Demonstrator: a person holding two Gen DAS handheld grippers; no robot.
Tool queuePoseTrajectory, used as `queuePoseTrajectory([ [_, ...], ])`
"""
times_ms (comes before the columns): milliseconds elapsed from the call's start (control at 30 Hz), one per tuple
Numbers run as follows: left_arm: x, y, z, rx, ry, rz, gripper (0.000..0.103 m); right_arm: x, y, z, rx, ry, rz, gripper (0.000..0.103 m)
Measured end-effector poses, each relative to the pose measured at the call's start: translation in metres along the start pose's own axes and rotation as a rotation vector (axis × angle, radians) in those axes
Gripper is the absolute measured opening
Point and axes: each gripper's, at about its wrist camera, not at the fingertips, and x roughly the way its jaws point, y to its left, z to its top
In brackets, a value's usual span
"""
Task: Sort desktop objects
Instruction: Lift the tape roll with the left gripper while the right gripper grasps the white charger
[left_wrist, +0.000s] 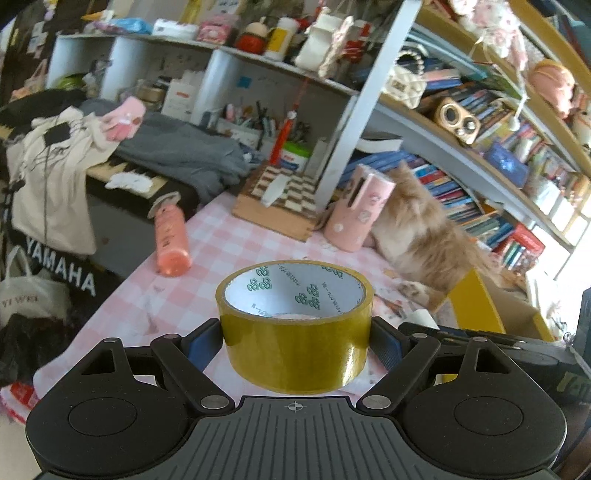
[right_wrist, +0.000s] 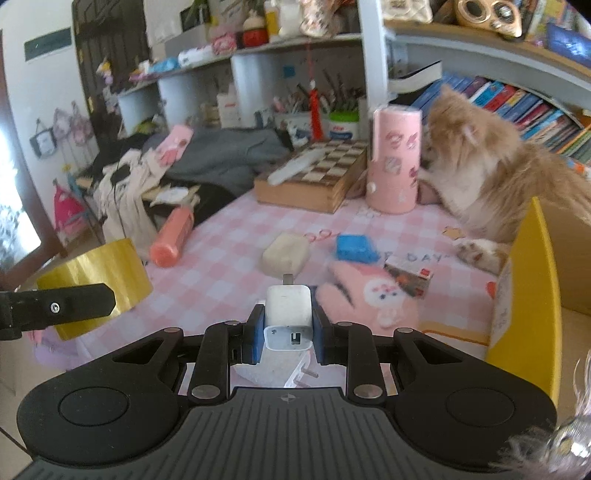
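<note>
Crowded white wall shelves (right_wrist: 258, 62) of books and jars rise behind the pink-and-white checked tablecloth (right_wrist: 236, 236). On the cloth's far side stands a wooden chessboard box (right_wrist: 314, 181). Above its near edge, the left gripper (left_wrist: 295, 341) stands wide, clamping a yellow-brown tape roll (left_wrist: 295, 328); the right gripper (right_wrist: 288, 334), nearly closed, pinches a white plug-in charger cube (right_wrist: 288, 317).

You've got "YAMAHA" on the black keyboard cover (left_wrist: 61, 267), "YI WEI" on the white bag (left_wrist: 27, 301), "DAY" on the desk's checked cloth (right_wrist: 424, 258).
</note>
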Motion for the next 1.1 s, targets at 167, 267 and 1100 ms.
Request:
queuePoseTrajectory([
  [167, -0.010, -0.002, 0.003, 0.013, -0.002, -0.060, 0.087, -0.024, 0.000, 0.003, 0.064, -0.035, -0.036, 0.023],
  [267, -0.018, -0.003, 0.001, 0.025, -0.005, -0.094, 0.087, -0.038, 0.005, 0.002, 0.092, -0.052, -0.052, 0.023],
  [1100, -0.055, 0.009, -0.045, 0.090, 0.166, -0.300, 0.087, -0.097, 0.068, -0.076, 0.189, 0.035, -0.192, 0.023],
])
